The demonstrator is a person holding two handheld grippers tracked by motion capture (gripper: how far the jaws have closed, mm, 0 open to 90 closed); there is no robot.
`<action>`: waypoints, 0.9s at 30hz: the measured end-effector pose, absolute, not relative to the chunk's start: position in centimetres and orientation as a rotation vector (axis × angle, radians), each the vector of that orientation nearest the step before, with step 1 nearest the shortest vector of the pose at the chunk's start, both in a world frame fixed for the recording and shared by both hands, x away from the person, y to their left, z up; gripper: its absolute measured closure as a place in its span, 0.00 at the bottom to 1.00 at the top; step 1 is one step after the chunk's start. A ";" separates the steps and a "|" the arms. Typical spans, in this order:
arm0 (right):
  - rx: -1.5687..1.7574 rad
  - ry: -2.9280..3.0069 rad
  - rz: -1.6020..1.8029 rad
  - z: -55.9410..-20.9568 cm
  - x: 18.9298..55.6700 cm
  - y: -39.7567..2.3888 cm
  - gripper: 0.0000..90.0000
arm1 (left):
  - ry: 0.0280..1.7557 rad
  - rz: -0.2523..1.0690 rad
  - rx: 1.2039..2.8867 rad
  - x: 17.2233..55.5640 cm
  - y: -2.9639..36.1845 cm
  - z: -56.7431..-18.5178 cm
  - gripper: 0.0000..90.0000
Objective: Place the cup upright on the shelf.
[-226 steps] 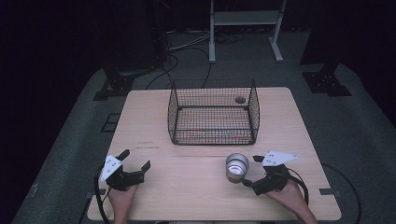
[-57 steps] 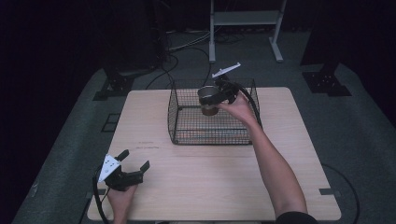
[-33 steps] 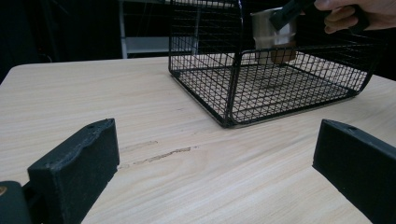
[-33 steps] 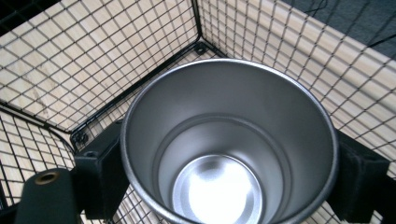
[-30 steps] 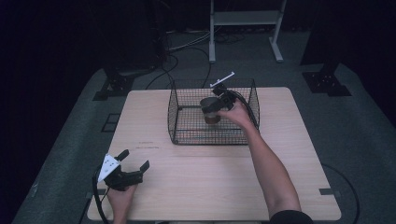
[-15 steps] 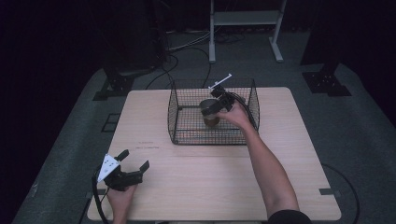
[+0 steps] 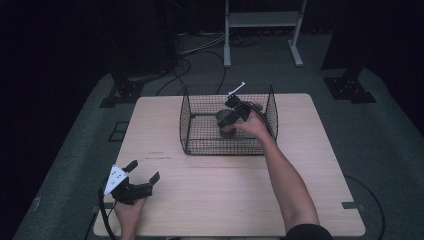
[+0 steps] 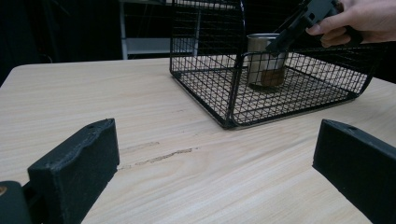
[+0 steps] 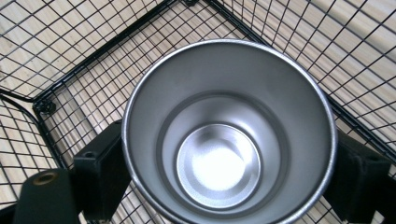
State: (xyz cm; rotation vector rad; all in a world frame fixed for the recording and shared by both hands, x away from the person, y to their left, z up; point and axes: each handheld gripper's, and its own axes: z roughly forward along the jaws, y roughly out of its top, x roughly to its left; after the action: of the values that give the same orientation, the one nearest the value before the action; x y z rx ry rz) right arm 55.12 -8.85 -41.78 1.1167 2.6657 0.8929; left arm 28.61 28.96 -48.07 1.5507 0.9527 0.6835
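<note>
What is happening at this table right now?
A person is setting a steel cup into a black wire basket on a wooden table. The right gripper reaches down into the basket, its fingers on either side of the cup, which stands upright and looks to rest on the basket floor. They have just eased apart slightly. The left gripper lies open near the table's front edge, holding nothing.

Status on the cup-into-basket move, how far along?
Done: the steel cup is inside the wire basket, upright on its floor. In hand: the right gripper flanks the cup, its jaws just easing open. Left: release fully and pull out. The left gripper rests open on the table.
</note>
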 end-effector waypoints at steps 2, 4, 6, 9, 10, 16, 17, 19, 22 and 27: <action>1.120 2.671 0.900 -41.8 55.1 -8.9 0.16 | 0.951 0.686 1.552 28.6 28.9 -48.1 0.00; 1.127 2.669 0.900 -41.8 55.2 -8.9 0.16 | 0.952 0.685 1.554 28.6 29.0 -48.1 0.00; 1.116 2.673 0.889 -41.8 55.1 -8.9 0.16 | 0.953 0.686 1.551 28.6 28.9 -48.1 0.00; 1.107 2.672 0.880 -41.6 54.9 -8.8 0.15 | 0.951 0.686 1.554 28.6 28.9 -48.1 0.00; 1.106 2.672 0.881 -41.6 54.9 -8.8 0.14 | 0.951 0.686 1.555 28.6 28.9 -48.1 0.00; 1.083 2.679 0.869 -41.4 54.7 -8.6 0.14 | 0.954 0.687 1.555 28.6 28.9 -48.1 0.00; 1.087 2.682 0.871 -41.4 54.7 -8.6 0.14 | 0.953 0.687 1.556 28.6 28.9 -48.1 0.00; 1.082 2.683 0.858 -41.5 54.6 -8.6 0.14 | 0.953 0.686 1.557 28.6 28.9 -48.1 0.00; 1.064 2.675 0.848 -41.5 54.5 -8.6 0.14 | 0.953 0.687 1.557 28.6 28.9 -48.1 0.00; 1.066 2.664 0.860 -41.5 54.4 -8.7 0.14 | 0.954 0.690 1.561 28.5 28.8 -48.1 0.00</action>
State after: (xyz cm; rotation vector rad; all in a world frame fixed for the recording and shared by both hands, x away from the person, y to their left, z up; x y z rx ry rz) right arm 54.37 -8.68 -41.49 1.0660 2.6639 0.8602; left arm 28.53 28.82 -48.06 1.5606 0.9535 0.6904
